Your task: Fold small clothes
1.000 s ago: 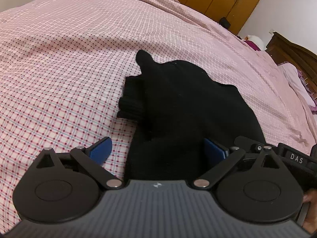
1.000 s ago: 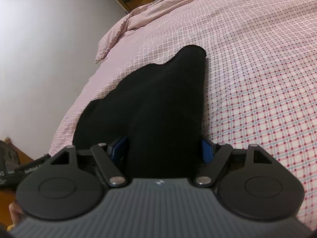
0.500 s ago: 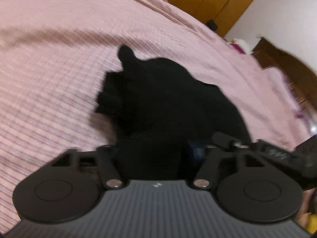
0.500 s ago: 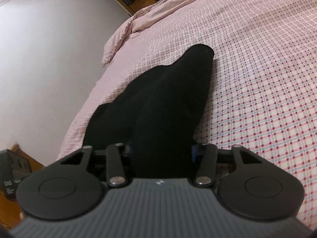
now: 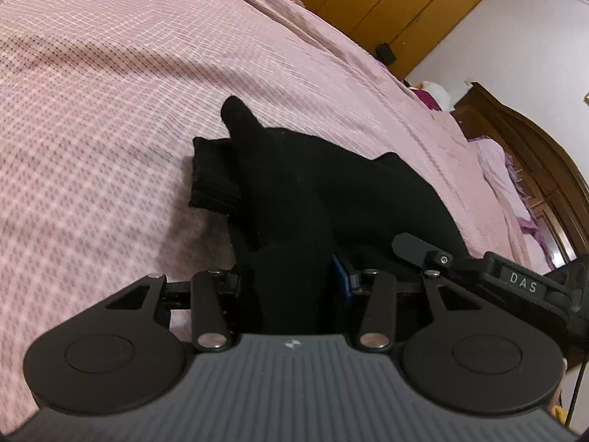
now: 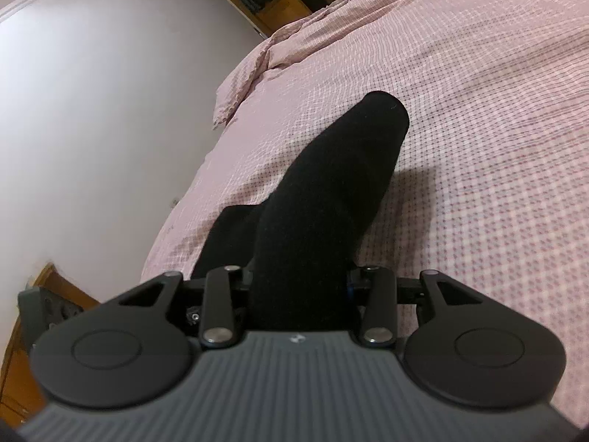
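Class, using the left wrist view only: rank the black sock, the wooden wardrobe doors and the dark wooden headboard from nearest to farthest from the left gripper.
1. Black sock: between the closing jaws of the left gripper, lying on the pink bedcover.
2. Dark wooden headboard: at the right, past the bed's edge.
3. Wooden wardrobe doors: top of the view, against the far wall.

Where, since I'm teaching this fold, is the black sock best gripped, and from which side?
At its near end, coming low from the bed's near edge. The black sock stretches lengthwise away over the sheet, so pinching that end across its width lets you carry it toward the toe.
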Demonstrator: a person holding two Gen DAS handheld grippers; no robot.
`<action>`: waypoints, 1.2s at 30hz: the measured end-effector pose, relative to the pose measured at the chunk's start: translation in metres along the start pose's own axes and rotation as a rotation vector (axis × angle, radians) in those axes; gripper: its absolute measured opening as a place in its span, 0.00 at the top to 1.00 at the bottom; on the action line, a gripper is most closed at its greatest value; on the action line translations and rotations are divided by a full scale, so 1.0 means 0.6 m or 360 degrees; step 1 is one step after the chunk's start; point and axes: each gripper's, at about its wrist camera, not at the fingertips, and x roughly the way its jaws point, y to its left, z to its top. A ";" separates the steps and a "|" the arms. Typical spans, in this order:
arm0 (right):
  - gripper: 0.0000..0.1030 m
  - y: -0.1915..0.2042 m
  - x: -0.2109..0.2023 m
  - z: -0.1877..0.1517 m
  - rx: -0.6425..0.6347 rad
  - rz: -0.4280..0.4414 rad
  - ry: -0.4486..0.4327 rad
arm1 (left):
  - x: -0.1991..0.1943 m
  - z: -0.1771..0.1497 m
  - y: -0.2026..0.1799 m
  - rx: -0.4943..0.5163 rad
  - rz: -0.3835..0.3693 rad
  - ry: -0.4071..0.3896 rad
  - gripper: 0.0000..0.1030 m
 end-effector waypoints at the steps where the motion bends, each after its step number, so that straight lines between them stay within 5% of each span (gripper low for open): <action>1: 0.60 0.001 -0.012 -0.003 -0.0007 -0.0006 0.0005 | -0.007 -0.009 -0.007 -0.0007 -0.0004 0.0003 0.52; 13: 0.60 -0.039 -0.149 -0.071 0.0032 -0.0124 0.0032 | -0.046 -0.124 -0.097 0.0149 -0.0004 0.0111 0.56; 21: 0.58 -0.113 -0.123 -0.129 0.0132 -0.0241 0.0063 | -0.035 -0.167 -0.086 0.0208 0.0168 0.0133 0.52; 28: 0.50 -0.095 -0.140 -0.128 0.0034 -0.0235 0.0007 | -0.055 -0.170 -0.088 0.0243 0.0192 0.0073 0.50; 33: 0.42 -0.102 -0.141 -0.105 0.0024 -0.0307 -0.0065 | -0.043 -0.150 -0.087 0.0284 0.0239 0.0051 0.29; 36: 0.44 -0.122 -0.120 -0.092 0.0084 -0.0267 -0.0057 | -0.018 -0.147 -0.075 0.0201 0.0222 0.0090 0.29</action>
